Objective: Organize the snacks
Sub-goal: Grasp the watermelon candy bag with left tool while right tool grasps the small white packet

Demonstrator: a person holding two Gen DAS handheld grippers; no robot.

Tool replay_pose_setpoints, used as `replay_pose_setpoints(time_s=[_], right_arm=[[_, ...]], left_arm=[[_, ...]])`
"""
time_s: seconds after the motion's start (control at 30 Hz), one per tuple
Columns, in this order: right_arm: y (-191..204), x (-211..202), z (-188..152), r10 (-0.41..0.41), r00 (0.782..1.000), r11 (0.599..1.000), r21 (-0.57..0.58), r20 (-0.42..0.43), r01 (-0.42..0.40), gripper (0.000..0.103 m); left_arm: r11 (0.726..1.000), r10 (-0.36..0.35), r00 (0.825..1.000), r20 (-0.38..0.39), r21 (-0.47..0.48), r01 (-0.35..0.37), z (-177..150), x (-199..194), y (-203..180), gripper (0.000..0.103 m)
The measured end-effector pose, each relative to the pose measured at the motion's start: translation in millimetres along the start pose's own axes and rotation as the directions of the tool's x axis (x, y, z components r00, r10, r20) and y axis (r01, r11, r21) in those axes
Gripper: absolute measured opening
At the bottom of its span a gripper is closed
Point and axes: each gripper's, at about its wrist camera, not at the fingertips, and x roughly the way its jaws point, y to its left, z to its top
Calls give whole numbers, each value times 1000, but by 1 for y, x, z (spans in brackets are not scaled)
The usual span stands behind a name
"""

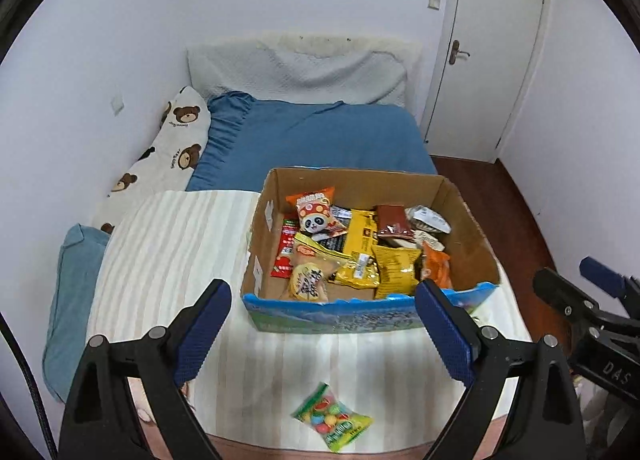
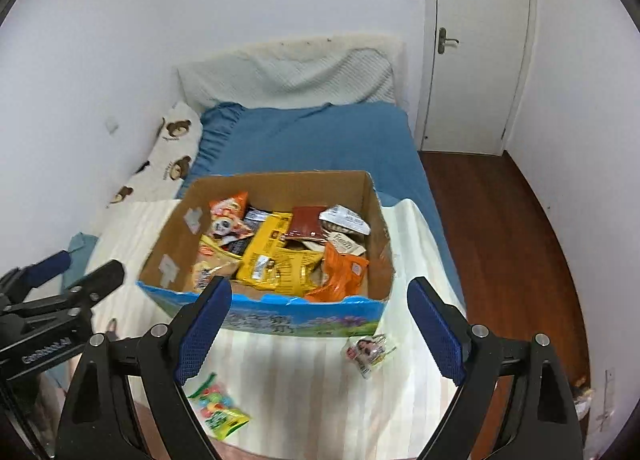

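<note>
An open cardboard box (image 1: 472, 256) (image 2: 168, 228) with a blue printed front sits on a white striped cloth (image 1: 176, 260) (image 2: 304, 380) on the bed, filled with several snack packets. A green candy bag (image 1: 333, 418) (image 2: 218, 406) lies on the cloth in front of the box. A small white packet (image 2: 369, 350) lies by the box's front right corner. My left gripper (image 1: 324, 336) hovers open and empty above the cloth, short of the box. My right gripper (image 2: 320, 332) is also open and empty, level with the box front. Each gripper shows at the edge of the other's view.
A blue bedsheet (image 1: 320, 140) covers the bed beyond the box, with a bear-print pillow (image 1: 168, 156) along the left wall and a pale pillow (image 1: 296, 68) at the head. A white door (image 1: 488, 48) and wooden floor (image 2: 500, 240) lie to the right.
</note>
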Motion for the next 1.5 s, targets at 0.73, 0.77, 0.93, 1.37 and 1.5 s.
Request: replay_pose_setpoints(time_s=[0.73, 0.77, 0.93, 1.37, 1.5], right_arm=[[-110, 212, -92, 45, 900, 938, 328, -434, 111, 85], [-109, 219, -94, 29, 893, 940, 315, -448, 127, 80], [-102, 220, -107, 14, 895, 954, 273, -446, 121, 56], [-67, 163, -178, 33, 843, 999, 25, -536, -23, 53], [-66, 157, -191, 61, 835, 997, 63, -547, -32, 53]], left_arm=[[896, -273, 718, -640, -442, -53, -183, 175, 33, 94], [887, -285, 708, -646, -457, -59, -186, 179, 32, 94], [865, -320, 700, -639, -499, -60, -196, 192, 27, 92], [997, -77, 789, -609, -41, 66, -186, 185, -39, 59], [997, -69, 772, -632, -16, 75, -187, 191, -56, 59]])
